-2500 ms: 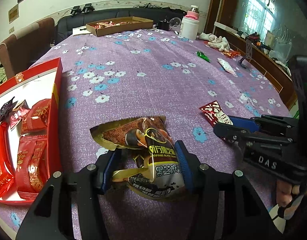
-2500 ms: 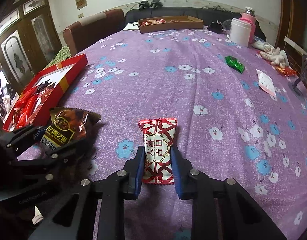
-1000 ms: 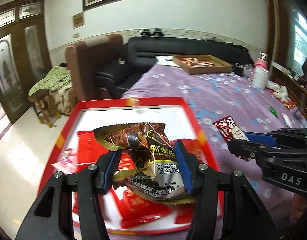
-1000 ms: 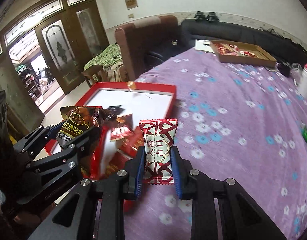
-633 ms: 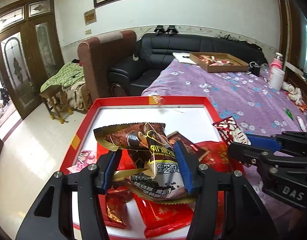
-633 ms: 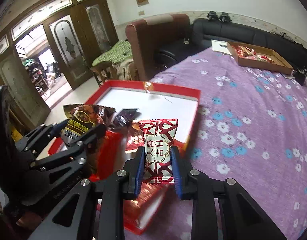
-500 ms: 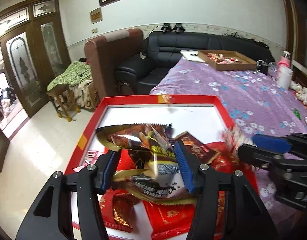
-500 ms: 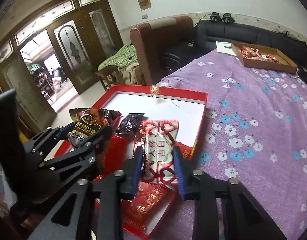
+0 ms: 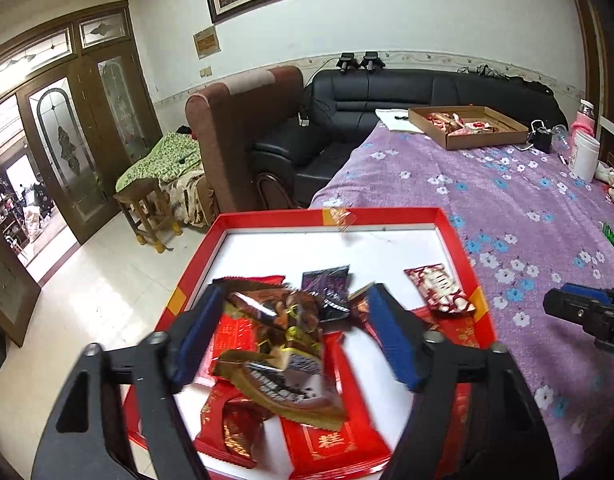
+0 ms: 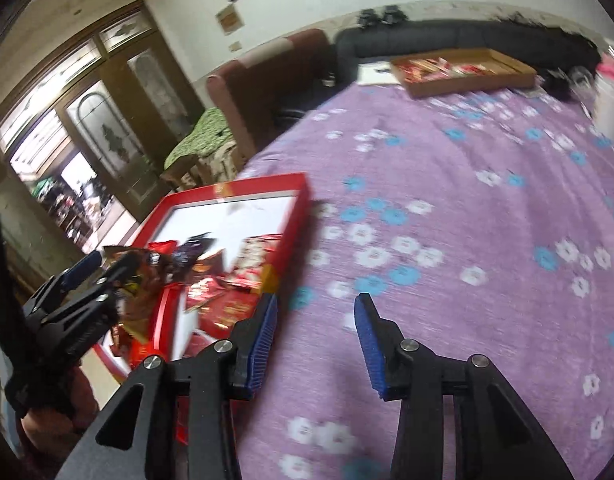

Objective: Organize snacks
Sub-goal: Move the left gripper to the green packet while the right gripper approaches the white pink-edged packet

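A red tray [image 9: 387, 214] with a white floor holds several red and dark snack packets at the table's near-left edge; it also shows in the right wrist view [image 10: 297, 216]. My left gripper [image 9: 295, 336] is open above the tray, and the brown-and-gold sesame snack packet [image 9: 283, 364] lies blurred between and below its fingers. The red-and-white heart packet [image 9: 439, 288] lies in the tray near its right wall. My right gripper [image 10: 315, 340] is open and empty over the purple cloth, just right of the tray.
The purple flowered tablecloth [image 10: 447, 200] covers the table. A cardboard box of snacks [image 9: 467, 126] sits at the far end, with a white jar [image 9: 583, 156] to its right. A brown armchair [image 9: 243, 132] and black sofa stand beyond the table.
Both grippers opened over the tray. The sesame packet dropped from the left gripper, and the heart packet left the right gripper and now lies in the tray. The right gripper swung right over the cloth.
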The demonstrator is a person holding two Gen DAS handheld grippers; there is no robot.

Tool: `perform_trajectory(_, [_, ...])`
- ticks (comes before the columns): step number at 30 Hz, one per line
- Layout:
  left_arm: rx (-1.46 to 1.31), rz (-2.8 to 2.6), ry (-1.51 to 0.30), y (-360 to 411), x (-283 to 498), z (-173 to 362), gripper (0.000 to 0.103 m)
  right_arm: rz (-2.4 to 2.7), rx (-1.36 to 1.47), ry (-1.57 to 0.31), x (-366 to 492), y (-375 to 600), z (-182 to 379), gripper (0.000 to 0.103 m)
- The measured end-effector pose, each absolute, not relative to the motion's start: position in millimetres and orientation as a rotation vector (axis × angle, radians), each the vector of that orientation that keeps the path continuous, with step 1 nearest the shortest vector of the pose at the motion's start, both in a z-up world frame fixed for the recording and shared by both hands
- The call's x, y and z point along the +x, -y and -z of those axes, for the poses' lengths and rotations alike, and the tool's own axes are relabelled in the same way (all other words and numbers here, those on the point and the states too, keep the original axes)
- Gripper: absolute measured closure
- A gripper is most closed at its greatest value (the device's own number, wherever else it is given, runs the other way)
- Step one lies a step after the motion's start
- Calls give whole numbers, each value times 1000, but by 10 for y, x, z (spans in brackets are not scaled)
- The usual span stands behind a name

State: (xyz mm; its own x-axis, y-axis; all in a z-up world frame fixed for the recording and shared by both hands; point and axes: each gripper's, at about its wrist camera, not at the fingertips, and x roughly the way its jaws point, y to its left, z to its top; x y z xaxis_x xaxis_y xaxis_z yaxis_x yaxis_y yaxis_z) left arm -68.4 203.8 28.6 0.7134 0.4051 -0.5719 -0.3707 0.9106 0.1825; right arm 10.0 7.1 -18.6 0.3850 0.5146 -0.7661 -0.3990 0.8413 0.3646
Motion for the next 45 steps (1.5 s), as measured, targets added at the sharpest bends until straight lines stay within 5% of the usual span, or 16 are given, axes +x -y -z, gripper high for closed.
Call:
perform_trajectory(10, [174,-335,-635,-1389,-491,-349,23,-435,143,-1017,245,675,139,56])
perform_trajectory(21, [300,-173,-600,-582,-434,-446,18,145,-88,-920,690,2124,268,37])
perform_trajectory(29, [364,-28,-654,-25,-310,-348,18,243,82,-977,916,2784,598,35])
perform_trajectory(30, [358,0,-673,55,-258,-341,18,244,69,-983,934,2777,601,33])
perform_trajectory(34, [353,112,-740,412,56,-334,18,293,84,-1025,982,2843,691,0])
perform_trajectory(42, [356,169,-813,952,863,-278,18,259,102,-1059,980,3011,659,2])
perform_trajectory(45, [331,183,-851,1107,1201,-243,18,270,106,-1041,940,3034,609,22])
